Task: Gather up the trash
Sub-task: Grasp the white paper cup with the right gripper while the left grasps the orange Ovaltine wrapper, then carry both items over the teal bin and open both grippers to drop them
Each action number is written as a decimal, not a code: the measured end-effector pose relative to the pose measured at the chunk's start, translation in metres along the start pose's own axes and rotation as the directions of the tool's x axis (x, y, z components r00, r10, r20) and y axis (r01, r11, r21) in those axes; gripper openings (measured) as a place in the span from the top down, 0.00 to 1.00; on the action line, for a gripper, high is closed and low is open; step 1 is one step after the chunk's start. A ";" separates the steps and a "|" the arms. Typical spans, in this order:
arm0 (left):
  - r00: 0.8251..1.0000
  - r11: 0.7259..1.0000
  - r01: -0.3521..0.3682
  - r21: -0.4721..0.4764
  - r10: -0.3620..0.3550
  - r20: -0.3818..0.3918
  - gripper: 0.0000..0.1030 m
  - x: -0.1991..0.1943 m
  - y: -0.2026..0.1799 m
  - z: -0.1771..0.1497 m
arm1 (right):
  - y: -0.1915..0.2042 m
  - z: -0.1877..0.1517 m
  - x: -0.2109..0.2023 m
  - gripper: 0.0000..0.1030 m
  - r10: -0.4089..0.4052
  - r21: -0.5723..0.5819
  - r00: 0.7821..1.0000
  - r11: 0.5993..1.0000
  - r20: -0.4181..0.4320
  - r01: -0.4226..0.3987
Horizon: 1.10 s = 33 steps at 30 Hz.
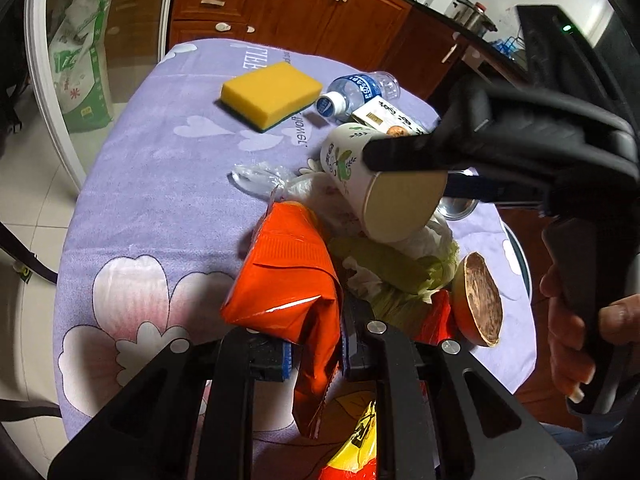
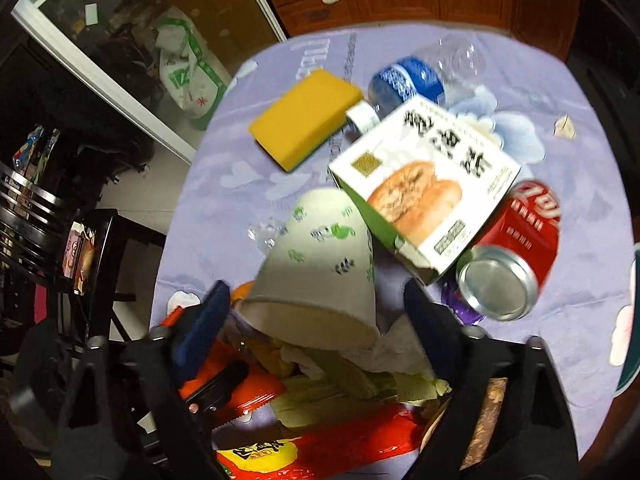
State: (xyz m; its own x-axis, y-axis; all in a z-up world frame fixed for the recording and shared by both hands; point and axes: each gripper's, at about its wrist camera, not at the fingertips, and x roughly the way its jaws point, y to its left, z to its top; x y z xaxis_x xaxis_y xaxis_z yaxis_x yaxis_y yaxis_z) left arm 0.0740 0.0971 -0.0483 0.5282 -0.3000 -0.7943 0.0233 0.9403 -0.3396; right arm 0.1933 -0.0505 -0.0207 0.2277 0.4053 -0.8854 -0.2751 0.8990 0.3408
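Note:
My left gripper (image 1: 314, 354) is shut on an orange snack bag (image 1: 286, 276) at the near edge of the purple table. My right gripper (image 2: 316, 312) is open, its fingers (image 2: 204, 320) on either side of a white paper cup (image 2: 320, 264) that tips over the trash pile; the cup also shows in the left wrist view (image 1: 372, 184). The pile holds green leaves (image 1: 400, 272), crumpled tissue and a red and yellow wrapper (image 2: 320, 444). A food box (image 2: 424, 188), a red can (image 2: 516, 248) and a plastic bottle (image 2: 412, 80) lie behind it.
A yellow sponge (image 1: 272, 94) lies at the far middle of the flowered purple tablecloth (image 1: 160, 184). A cut brown fruit half (image 1: 480, 300) sits to the right of the pile. Wooden cabinets (image 1: 304, 4) stand behind the table, a dark chair (image 2: 52, 224) to its left.

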 end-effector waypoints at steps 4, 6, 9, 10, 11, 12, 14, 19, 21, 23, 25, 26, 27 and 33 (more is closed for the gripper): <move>1.000 1.000 -0.005 0.003 0.005 0.007 0.84 -0.003 -0.004 0.001 | -0.005 -0.008 -0.006 0.47 0.039 0.007 0.999 0.999 0.012 -0.039; 1.000 1.000 -0.013 0.007 0.013 0.008 0.84 -0.005 -0.007 0.001 | -0.005 -0.013 -0.016 0.48 0.060 0.003 0.998 0.998 0.023 -0.060; 0.999 1.000 -0.024 0.018 0.023 0.028 0.84 -0.014 -0.015 0.003 | -0.004 -0.020 -0.032 0.48 0.085 -0.020 0.995 0.996 0.051 -0.084; 0.999 0.999 -0.030 0.026 0.029 0.038 0.84 -0.018 -0.018 0.004 | -0.004 -0.021 -0.038 0.49 0.088 -0.027 0.994 0.996 0.063 -0.087; 0.998 0.999 -0.035 0.033 0.033 0.046 0.84 -0.022 -0.022 0.004 | -0.006 -0.023 -0.043 0.49 0.091 -0.031 0.993 0.996 0.075 -0.089; 0.998 0.998 -0.042 0.040 0.039 0.056 0.84 -0.026 -0.025 0.005 | -0.009 -0.025 -0.051 0.49 0.102 -0.027 0.991 0.995 0.088 -0.100; 0.996 0.998 -0.047 0.049 0.043 0.077 0.84 -0.036 -0.034 0.008 | -0.017 -0.028 -0.063 0.49 0.118 -0.015 0.986 0.993 0.114 -0.117; 0.994 0.989 -0.040 0.144 0.025 0.108 0.84 -0.052 -0.078 0.015 | -0.055 -0.040 -0.105 0.49 0.114 0.038 0.970 0.991 0.216 -0.125; 0.993 0.981 -0.041 0.189 0.019 0.116 0.84 -0.052 -0.099 0.019 | -0.073 -0.046 -0.118 0.49 0.104 0.070 0.964 0.990 0.246 -0.125; 0.994 0.978 -0.027 0.209 0.005 0.105 0.84 -0.048 -0.115 0.024 | -0.097 -0.054 -0.132 0.49 0.097 0.110 0.956 0.985 0.276 -0.132; 0.996 0.973 0.000 0.233 -0.022 0.089 0.84 -0.045 -0.132 0.026 | -0.119 -0.065 -0.146 0.49 0.086 0.142 0.947 0.981 0.309 -0.135; 0.996 0.967 0.006 0.254 -0.028 0.085 0.84 -0.043 -0.143 0.027 | -0.128 -0.070 -0.152 0.49 0.080 0.154 0.944 0.979 0.320 -0.135; 0.996 0.962 0.013 0.274 -0.036 0.079 0.84 -0.040 -0.155 0.027 | -0.139 -0.076 -0.158 0.49 0.069 0.169 0.940 0.977 0.334 -0.132; 0.997 0.917 0.076 0.392 -0.079 -0.009 0.84 -0.006 -0.230 0.023 | -0.213 -0.109 -0.187 0.47 -0.032 0.277 0.913 0.956 0.406 -0.090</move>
State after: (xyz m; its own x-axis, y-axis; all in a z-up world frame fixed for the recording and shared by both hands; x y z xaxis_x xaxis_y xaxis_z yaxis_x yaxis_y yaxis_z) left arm 0.0849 -0.1136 0.0459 0.5168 -0.3747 -0.7698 0.3947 0.9022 -0.1742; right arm 0.1078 -0.3362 0.0377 0.5964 0.4089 -0.6907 -0.0244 0.8694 0.4935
